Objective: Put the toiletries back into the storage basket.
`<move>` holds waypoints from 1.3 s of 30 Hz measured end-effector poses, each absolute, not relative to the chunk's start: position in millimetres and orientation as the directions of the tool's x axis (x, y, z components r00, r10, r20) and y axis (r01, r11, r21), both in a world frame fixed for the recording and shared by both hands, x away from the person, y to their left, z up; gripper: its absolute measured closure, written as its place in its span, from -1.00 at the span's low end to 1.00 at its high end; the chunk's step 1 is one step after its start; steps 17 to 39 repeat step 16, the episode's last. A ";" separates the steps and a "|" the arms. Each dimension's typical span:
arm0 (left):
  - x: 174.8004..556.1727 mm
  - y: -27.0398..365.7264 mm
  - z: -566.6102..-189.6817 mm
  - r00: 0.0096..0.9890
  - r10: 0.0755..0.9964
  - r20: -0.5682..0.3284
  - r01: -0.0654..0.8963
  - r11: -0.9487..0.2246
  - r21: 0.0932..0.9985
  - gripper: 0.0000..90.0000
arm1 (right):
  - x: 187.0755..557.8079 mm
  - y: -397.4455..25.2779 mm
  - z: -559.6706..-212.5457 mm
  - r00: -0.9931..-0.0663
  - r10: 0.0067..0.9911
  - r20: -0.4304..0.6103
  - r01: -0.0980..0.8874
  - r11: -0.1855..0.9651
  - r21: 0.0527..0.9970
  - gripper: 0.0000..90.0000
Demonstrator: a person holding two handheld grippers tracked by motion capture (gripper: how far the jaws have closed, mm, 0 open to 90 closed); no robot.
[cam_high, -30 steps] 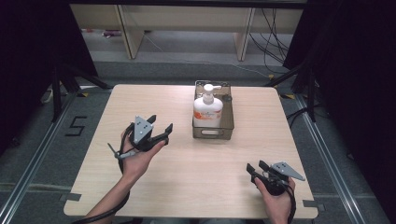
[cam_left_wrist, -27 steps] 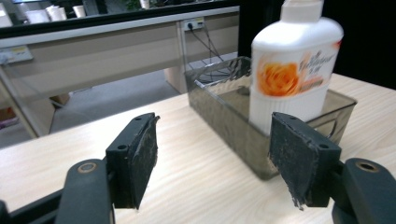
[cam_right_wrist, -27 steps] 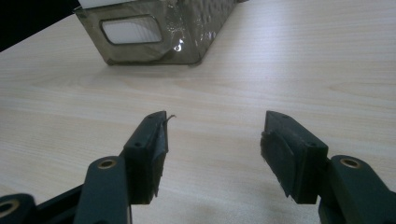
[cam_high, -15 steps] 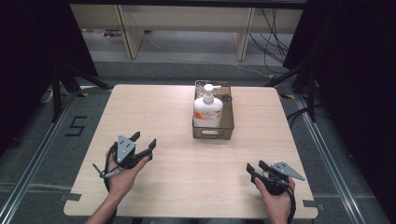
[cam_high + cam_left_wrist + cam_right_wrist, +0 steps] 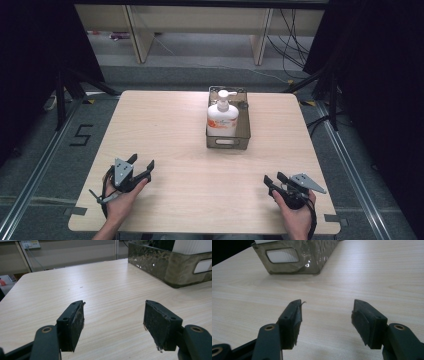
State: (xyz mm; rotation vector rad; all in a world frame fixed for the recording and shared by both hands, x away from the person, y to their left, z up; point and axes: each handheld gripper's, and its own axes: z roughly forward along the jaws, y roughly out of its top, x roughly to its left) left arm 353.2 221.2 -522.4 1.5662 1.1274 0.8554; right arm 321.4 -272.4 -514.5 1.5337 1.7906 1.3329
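Pump bottle (image 5: 222, 116) stands upright inside the dark bin (image 5: 244, 131), at the far middle of the surface (image 5: 165, 120). Left gripper (image 5: 141, 164) and right gripper (image 5: 273, 180) rest near the front edge, well apart from the bin, jaws spread wide, holding nothing. Judged step: idle before an approach. Next move calls for reaching forward to the bin.

Even overhead light, dark surroundings, soft shadows, slight blur
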 end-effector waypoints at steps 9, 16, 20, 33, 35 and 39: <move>353.6 224.6 -523.7 0.312 0.950 -0.010 0.224 -0.064 0.972 -0.28 | 323.3 -276.1 -515.4 -0.315 0.930 0.189 0.481 -0.015 0.876 -0.07; 352.9 224.8 -523.1 0.329 0.944 0.008 0.223 -0.086 0.971 -0.27 | 323.5 -276.1 -515.5 -0.317 0.929 0.191 0.480 -0.016 0.877 -0.07; 352.9 224.8 -523.1 0.329 0.944 0.008 0.223 -0.086 0.971 -0.27 | 323.5 -276.1 -515.5 -0.317 0.929 0.191 0.480 -0.016 0.877 -0.07; 352.9 224.8 -523.1 0.329 0.944 0.008 0.223 -0.086 0.971 -0.27 | 323.5 -276.1 -515.5 -0.317 0.929 0.191 0.480 -0.016 0.877 -0.07; 352.9 224.8 -523.1 0.329 0.944 0.008 0.223 -0.086 0.971 -0.27 | 323.5 -276.1 -515.5 -0.317 0.929 0.191 0.480 -0.016 0.877 -0.07; 352.9 224.8 -523.1 0.329 0.944 0.008 0.223 -0.086 0.971 -0.27 | 323.5 -276.1 -515.5 -0.317 0.929 0.191 0.480 -0.016 0.877 -0.07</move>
